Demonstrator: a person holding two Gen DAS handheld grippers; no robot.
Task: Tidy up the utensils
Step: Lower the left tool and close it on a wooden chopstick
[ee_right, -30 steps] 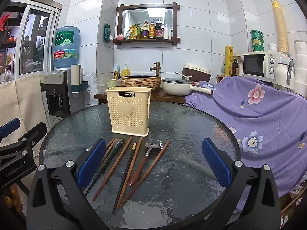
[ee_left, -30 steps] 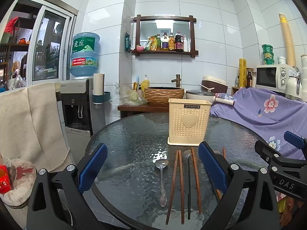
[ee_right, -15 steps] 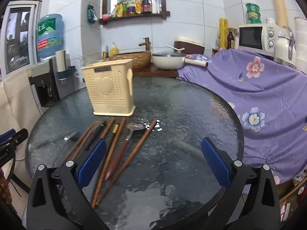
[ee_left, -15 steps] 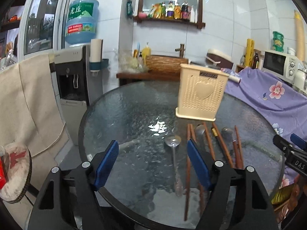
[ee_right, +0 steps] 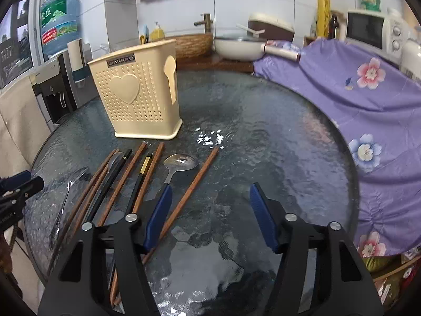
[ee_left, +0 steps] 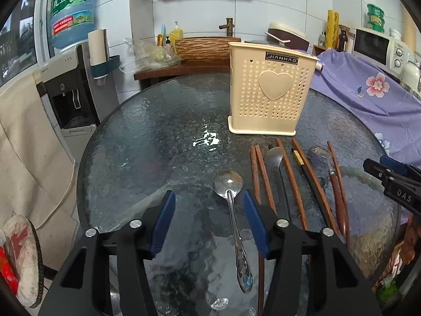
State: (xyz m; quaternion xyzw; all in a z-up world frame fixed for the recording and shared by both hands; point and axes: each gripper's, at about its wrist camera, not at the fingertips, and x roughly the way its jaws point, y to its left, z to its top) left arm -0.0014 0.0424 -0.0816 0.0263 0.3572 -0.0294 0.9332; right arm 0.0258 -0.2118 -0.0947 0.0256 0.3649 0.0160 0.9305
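Steel spoon (ee_left: pixel 228 184): flat on glass table (ee_left: pixel 147 142), leftmost of utensil row, handle lying between spread fingers of left gripper (ee_left: pixel 209 205), untouched. Wooden chopsticks (ee_left: pixel 259 173), wood-handled spoon (ee_right: pixel 180 162): alongside, before cream holder (ee_left: pixel 268 89). Right gripper (ee_right: pixel 210 197): wide apart, empty, above one chopstick (ee_right: pixel 196 181).

light: bright, even indoor | glare: white patch on the glass table (ee_left: pixel 158 142), seen again in the right wrist view (ee_right: pixel 263 131) | shadows: soft, faint under the utensil holder (ee_left: pixel 271 92) | focus: centre sharp, mild softness toward rims | distortion: strong fisheye bending, black vignette at corners
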